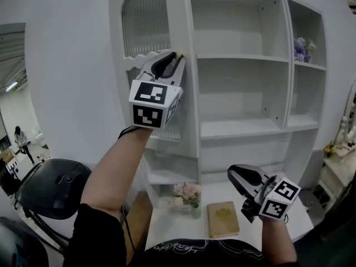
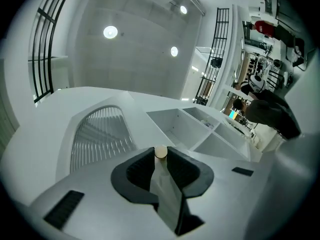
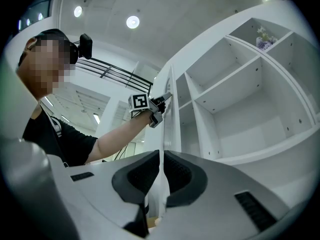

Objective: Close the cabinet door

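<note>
The tall white cabinet [image 1: 239, 57] stands in front of me with its door [image 1: 146, 21] swung out at the left. The door has an arched ribbed-glass panel [image 2: 100, 134]. My left gripper [image 1: 179, 56] is raised to the door's free edge. Its jaws are shut on the small round knob [image 2: 160, 152], which shows between the pads. The right gripper view shows that same gripper [image 3: 167, 98] at the door's edge [image 3: 172, 114]. My right gripper [image 1: 233, 174] hangs low at the right, away from the door, shut with nothing in it [image 3: 161, 156].
A tan book [image 1: 222, 218] and a small vase of pink flowers [image 1: 187, 192] sit on the white counter [image 1: 167, 221] below the shelves. Purple flowers [image 1: 302, 49] stand on an upper right shelf. A black chair [image 1: 53, 188] is at the lower left.
</note>
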`<state>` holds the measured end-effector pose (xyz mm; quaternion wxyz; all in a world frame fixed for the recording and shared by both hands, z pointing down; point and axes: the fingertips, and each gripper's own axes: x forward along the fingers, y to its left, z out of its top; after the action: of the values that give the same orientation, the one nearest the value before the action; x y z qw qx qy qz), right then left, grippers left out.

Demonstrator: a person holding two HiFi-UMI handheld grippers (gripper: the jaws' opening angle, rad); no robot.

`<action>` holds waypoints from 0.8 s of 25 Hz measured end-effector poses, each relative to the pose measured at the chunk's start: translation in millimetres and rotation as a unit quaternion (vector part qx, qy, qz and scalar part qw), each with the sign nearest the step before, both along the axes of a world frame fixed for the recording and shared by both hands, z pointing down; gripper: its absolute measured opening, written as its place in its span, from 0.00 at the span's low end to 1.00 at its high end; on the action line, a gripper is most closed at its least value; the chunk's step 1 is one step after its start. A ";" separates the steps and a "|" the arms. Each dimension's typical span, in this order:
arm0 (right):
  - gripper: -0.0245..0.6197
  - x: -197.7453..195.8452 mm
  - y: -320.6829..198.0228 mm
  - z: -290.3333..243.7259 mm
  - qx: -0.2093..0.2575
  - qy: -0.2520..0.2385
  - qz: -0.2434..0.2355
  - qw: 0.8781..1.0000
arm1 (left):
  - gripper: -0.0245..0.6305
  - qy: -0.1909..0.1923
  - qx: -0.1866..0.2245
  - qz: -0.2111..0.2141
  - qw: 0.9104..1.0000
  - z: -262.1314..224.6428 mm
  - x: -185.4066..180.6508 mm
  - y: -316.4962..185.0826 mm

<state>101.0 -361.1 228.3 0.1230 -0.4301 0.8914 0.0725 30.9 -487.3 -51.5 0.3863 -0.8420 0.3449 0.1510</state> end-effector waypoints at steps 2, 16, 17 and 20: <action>0.12 6.5 -1.6 0.0 0.000 0.002 0.004 1.000 | 0.17 -0.004 -0.004 -0.007 1.000 0.1 8.0 -9.1; 0.12 59.6 -19.7 9.4 -0.012 -0.007 0.023 1.000 | 0.17 -0.029 0.028 -0.083 0.996 -1.7 52.2 -70.4; 0.12 62.8 -19.5 9.7 -0.012 -0.007 0.023 1.000 | 0.17 -0.031 0.030 -0.088 0.995 -1.4 54.6 -73.8; 0.12 72.2 -17.6 8.9 -0.008 -0.002 0.025 1.000 | 0.17 -0.039 0.029 -0.103 0.993 -1.5 62.1 -85.4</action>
<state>173.2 -378.7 237.1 0.1192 -0.4536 0.8806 0.0674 93.1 -572.7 -53.0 0.4375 -0.7954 0.4102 0.0876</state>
